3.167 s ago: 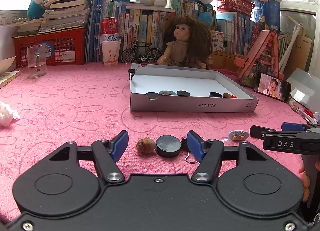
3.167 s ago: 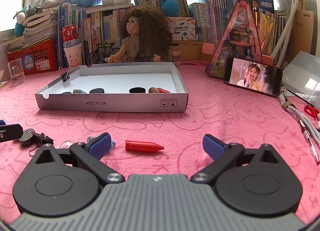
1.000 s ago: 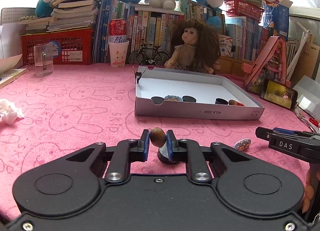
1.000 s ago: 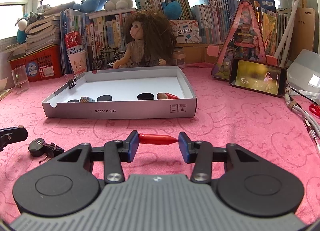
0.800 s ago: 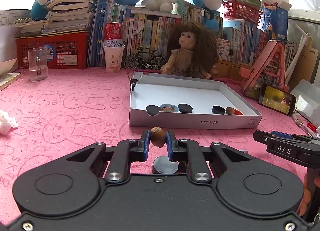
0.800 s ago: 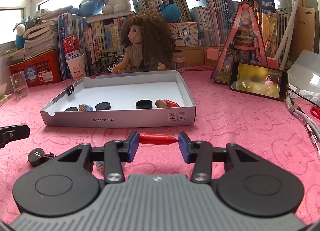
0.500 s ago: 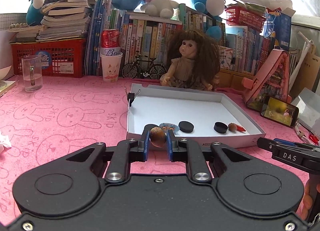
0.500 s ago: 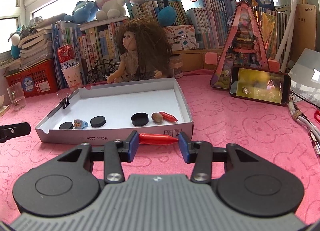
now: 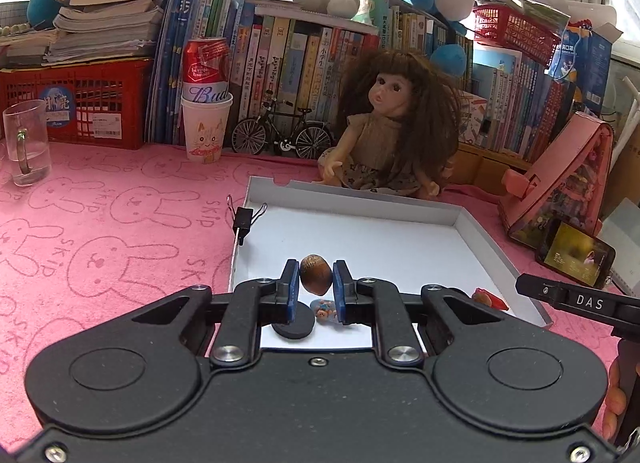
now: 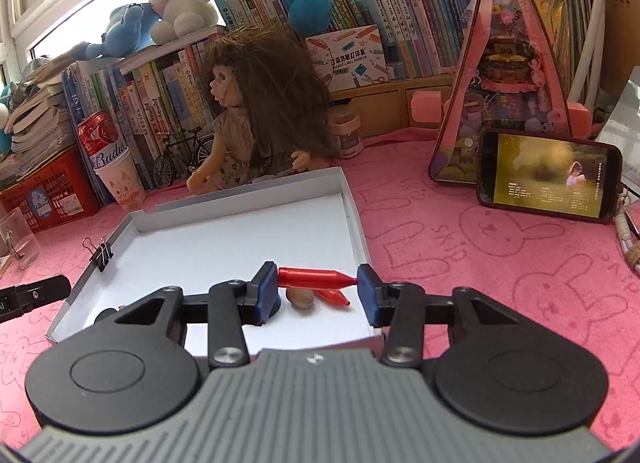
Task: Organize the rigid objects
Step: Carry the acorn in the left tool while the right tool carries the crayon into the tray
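Observation:
My left gripper (image 9: 316,282) is shut on a brown nut (image 9: 315,280) and holds it above the near left part of the white box (image 9: 464,219). Under it lie a black disc (image 9: 293,328) and a small painted badge (image 9: 325,309). My right gripper (image 10: 317,281) is shut on a red crayon (image 10: 314,277), held crosswise above the near right part of the box (image 10: 354,207). Below it in the box lie another nut (image 10: 301,297) and another red crayon (image 10: 333,296).
A black binder clip (image 9: 244,219) is clipped on the box's left wall. A doll (image 9: 390,135) sits behind the box. A phone (image 10: 548,175) leans on a pink stand at the right. A glass mug (image 9: 26,143), paper cup and book rows stand at the back.
Both grippers closed on their objects, lifted them off the pink cloth and moved forward. They now hang over the box's near edge instead of in front of it.

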`<state>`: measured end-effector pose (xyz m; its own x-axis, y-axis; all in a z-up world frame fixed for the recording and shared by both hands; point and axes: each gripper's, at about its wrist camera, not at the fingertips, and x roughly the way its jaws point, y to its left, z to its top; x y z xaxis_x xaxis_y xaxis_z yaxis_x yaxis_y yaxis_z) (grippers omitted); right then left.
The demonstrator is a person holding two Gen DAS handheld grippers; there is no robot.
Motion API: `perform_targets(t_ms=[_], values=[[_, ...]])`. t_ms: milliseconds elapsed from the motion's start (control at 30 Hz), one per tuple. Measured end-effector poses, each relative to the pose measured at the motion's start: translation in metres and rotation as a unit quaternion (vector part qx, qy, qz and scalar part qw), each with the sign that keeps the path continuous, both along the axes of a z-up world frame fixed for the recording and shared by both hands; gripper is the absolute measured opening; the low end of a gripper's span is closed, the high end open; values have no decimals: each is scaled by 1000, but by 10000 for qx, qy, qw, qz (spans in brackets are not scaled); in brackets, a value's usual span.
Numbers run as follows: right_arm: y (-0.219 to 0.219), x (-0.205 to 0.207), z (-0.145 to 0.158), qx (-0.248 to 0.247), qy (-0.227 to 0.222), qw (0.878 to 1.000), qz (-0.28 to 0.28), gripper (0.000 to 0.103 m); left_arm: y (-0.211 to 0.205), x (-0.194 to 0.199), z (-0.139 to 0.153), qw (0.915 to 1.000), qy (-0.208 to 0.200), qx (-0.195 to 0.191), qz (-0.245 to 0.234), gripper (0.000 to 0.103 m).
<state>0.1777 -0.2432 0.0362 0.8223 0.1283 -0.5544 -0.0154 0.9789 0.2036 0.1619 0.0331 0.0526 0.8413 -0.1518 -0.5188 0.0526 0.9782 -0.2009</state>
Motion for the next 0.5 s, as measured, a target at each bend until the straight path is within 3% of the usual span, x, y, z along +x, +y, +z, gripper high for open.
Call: perform_targets(t_ms=[267,500], values=[[6,39,-8,-106,261,9996,65,48,-5,48,-15,9991,409,48,65,16],[11,55,-16,-151,372,9991,105,48,-9,67,-28,9977,658,164,44,16]])
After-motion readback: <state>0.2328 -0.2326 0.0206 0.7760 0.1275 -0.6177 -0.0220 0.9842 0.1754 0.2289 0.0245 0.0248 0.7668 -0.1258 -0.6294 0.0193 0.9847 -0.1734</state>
